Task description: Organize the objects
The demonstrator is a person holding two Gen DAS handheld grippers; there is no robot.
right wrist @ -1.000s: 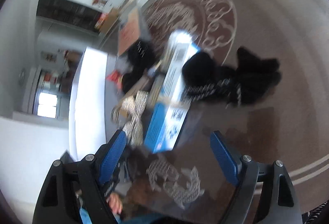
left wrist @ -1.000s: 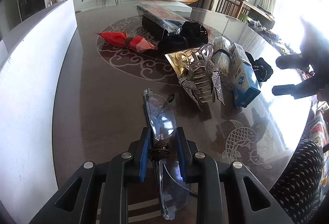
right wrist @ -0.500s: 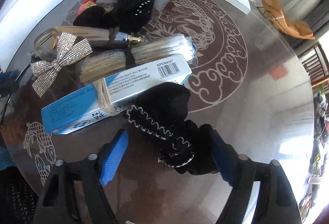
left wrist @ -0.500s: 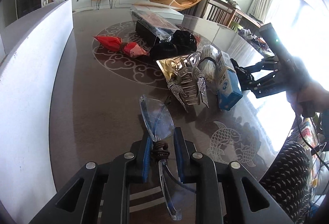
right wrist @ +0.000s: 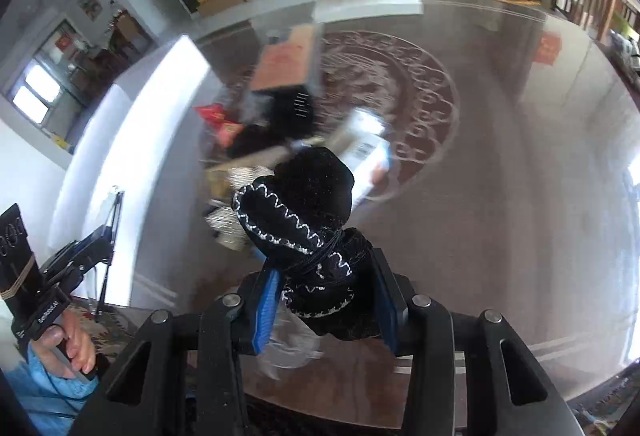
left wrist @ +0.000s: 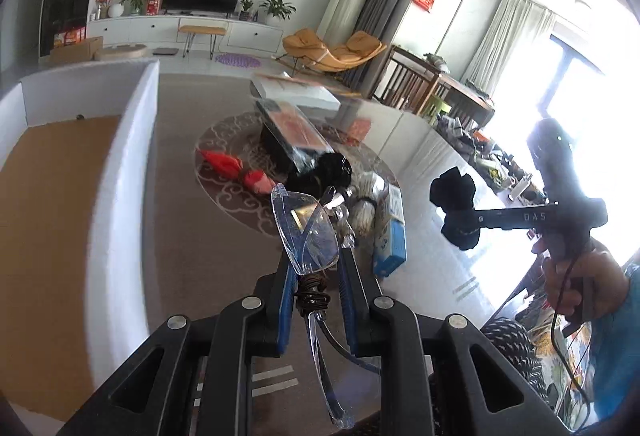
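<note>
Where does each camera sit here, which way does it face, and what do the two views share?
Left wrist: on the left gripper, facing across the table to the TV wall; shows its fingers clamping clear glasses, plus the right hand.
Right wrist: on the right gripper, looking down over the table; shows its fingers gripping a black pouch, plus the left hand.
Shared: white box, blue carton.

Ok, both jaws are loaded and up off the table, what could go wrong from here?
1. The clear glasses are pinched only near the tied middle, with a temple hanging loose below; they could twist or slip out.
2. The black pouch bulges well above the right gripper, held low; it may flop free.
3. The white box wall stands tall; a low carry could clip it.
</note>
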